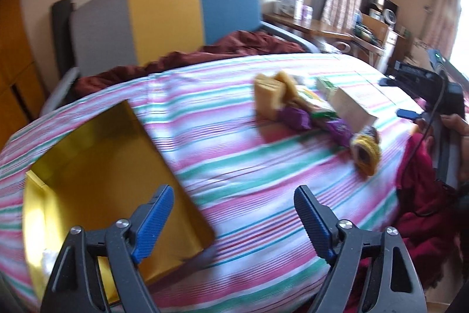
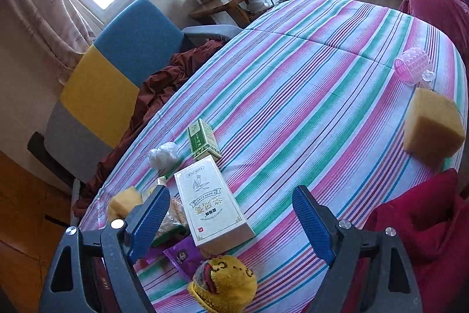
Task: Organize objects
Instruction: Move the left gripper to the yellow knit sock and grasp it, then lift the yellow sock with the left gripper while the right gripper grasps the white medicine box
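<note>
A cluster of small items is seen on the striped bedspread (image 2: pixel 307 84), at lower left of the right wrist view. A white carton w/ gold trim (image 2: pixel 211 203) lies flat, a smaller green box (image 2: pixel 203 140) just beyond it toward the upper left, a crumpled white plastic wad (image 2: pixel 164 154) beside that. A yellow knit cap w/ dark pattern (image 2: pixel 225 285) sits at the bottom edge, a purple packet (image 2: pixel 183 254) just above it, and a snack packet (image 2: pixel 173 220) is partly hidden behind the left finger. A small yellow sponge (image 2: pixel 123 204) is at the cluster's far left. A bigger sponge block (image 2: pixel 432 126) and a clear pink cup (image 2: pixel 411 65) on its side are found well apart, at the right edge.

In the left wrist view (blurred) the same cluster shows at center-right; a yellow open box (image 1: pixel 96 166) fills the lower left, white stuff in its corner — not identifiable.

Left gripper (image 1: pixel 233 217): fingers spread wide, nothing between them, left finger over the box's interior. Right gripper (image 2: pixel 231 220): also spread apart, nothing gripped; the white carton's near end lies between the fingertips in frame. Contact can't be told.

Around: a chair w/ grey/yellow/blue back (image 2: pixel 117 72) and a maroon cloth (image 2: pixel 164 78) at upper left, red fabric (image 2: pixel 419 225) at lower right.
</note>
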Demonstrator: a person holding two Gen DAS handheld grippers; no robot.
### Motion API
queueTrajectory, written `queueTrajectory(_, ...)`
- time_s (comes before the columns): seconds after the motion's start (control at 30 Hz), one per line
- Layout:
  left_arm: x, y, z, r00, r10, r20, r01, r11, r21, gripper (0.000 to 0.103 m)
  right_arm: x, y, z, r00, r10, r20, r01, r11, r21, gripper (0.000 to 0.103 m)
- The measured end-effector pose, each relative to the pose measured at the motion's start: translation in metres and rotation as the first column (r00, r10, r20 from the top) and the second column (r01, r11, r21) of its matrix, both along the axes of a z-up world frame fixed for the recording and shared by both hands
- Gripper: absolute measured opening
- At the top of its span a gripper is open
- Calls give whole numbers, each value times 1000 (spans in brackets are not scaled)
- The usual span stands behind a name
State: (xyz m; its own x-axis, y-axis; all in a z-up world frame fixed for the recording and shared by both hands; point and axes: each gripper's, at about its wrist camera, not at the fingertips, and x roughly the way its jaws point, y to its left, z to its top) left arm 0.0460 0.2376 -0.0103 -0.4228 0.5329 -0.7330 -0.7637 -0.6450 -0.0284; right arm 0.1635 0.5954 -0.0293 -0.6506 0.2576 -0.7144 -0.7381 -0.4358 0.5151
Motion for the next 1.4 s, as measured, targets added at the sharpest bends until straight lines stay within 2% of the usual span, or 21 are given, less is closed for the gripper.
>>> queueTrajectory(0.1,5,24,-2,997,-77,19,77,997,9,72,4,1,0,1000,4,-17,-4,1000,-7,87)
queueTrajectory(0.23,15,67,-3,978,-205,26,205,978,25,69,10,4,2,999,-11,-51,10,1000,-9,87)
queueTrajectory(0.4,36,121,-9,934,-357,15,357,934,4,68,8,10,-3,997,-8,-72,5,999,-44,87)
queueTrajectory(0.53,55,163,-18,887,-461,1,461,887,-28,67,10,13,-5,997,-20,-73,16,998,-56,87)
queueTrajectory(0.6,59,176,-22,873,-488,6,487,872,-43,64,13,15,-5,997,-39,-74,35,998,-53,87)
queueTrajectory(0.73,66,204,-34,844,-536,22,536,842,-65,63,17,21,-8,994,-57,-97,49,995,-86,87)
queueTrajectory(0.8,67,215,-41,838,-545,27,545,834,-85,63,17,22,-11,993,-52,-102,41,994,-102,87)
queueTrajectory(0.93,68,232,-60,834,-546,78,551,828,-106,61,15,22,-12,994,-39,-105,27,994,-106,87)
queueTrajectory(1.0,73,235,-66,837,-541,82,547,827,-129,47,15,23,-13,994,-39,-101,28,993,-110,87)
queueTrajectory(1.03,75,233,-67,841,-536,70,541,831,-129,45,15,23,-13,994,-41,-101,29,993,-113,87)
queueTrajectory(1.1,74,226,-65,852,-521,55,523,845,-108,37,15,24,-14,994,-38,-105,26,993,-117,87)
queueTrajectory(1.23,66,188,-53,884,-463,61,466,882,-63,36,10,22,-14,996,-20,-92,10,993,-115,87)
queueTrajectory(1.4,46,120,-56,940,-338,51,341,937,-78,36,1,18,-16,998,20,-52,-26,994,-109,87)
